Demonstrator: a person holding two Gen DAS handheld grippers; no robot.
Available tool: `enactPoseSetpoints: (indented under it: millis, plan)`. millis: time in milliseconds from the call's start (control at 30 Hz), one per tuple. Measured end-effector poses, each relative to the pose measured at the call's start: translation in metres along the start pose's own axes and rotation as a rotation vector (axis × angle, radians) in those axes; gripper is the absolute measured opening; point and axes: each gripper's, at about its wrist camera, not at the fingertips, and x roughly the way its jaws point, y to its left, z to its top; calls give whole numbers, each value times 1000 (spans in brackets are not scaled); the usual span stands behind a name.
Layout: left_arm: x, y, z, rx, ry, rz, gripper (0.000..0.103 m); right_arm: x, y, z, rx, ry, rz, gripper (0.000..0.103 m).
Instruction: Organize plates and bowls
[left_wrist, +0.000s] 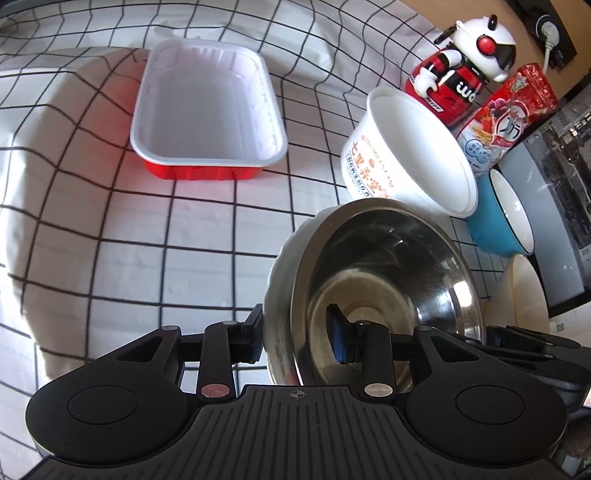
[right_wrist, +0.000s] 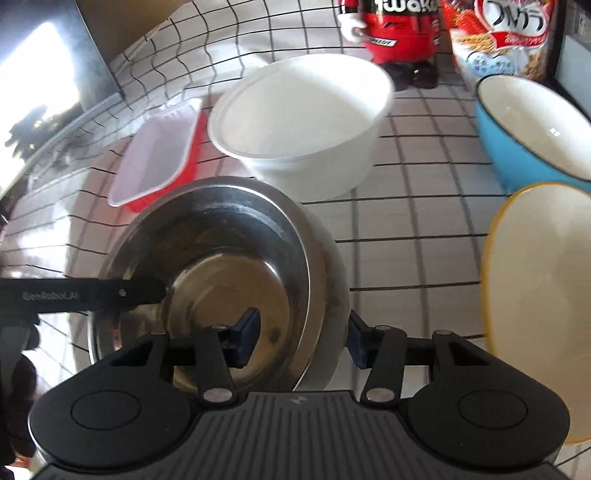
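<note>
The black arm of the left gripper (right_wrist: 85, 295), reaching in from the left of the right gripper (right_wrist: 301, 339), bears the pale lettering "GenRobot.AI". Far ahead of the right gripper, the red and white robot-shaped figure (right_wrist: 400, 33) shows white letters reading "Twak", cut off at the frame edge. Just right of it, the red and white cereal bag (right_wrist: 506, 33) carries Japanese katakana that seems to read "フルグラ", though blur softens it. Ahead and right of the left gripper (left_wrist: 295, 336), the white round paper tub (left_wrist: 406, 147) has orange Chinese characters and a line of small print, too small to read.
</note>
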Motion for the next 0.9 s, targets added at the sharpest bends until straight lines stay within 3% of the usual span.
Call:
enactPoseSetpoints:
  millis: [167, 367, 600, 700, 767, 833, 900]
  plan:
    - [-11, -4, 4, -18, -43, 38, 35, -20, 2, 0, -66, -80, -19, 50]
    - [-52, -21, 12, -2, -188, 80, 36, -71, -6, 10, -139, -262, -40, 67]
    - [-82, -77, 23, 76, -360, -22, 36, -112, -50, 11, -99, -421, -217, 92]
    - [-75, -113, 24, 141, -346, -61, 36, -128, -71, 4, -127, -453, -223, 93]
    - [-61, -136, 21, 181, -302, -75, 36, -132, -90, 2, -134, -409, -193, 92]
    - [-41, -160, 11, 223, -241, -90, 36, -131, -106, -2, -93, -385, -217, 89]
    - [-26, -176, 1, 250, -183, -108, 36, -127, -117, -8, -76, -363, -251, 65]
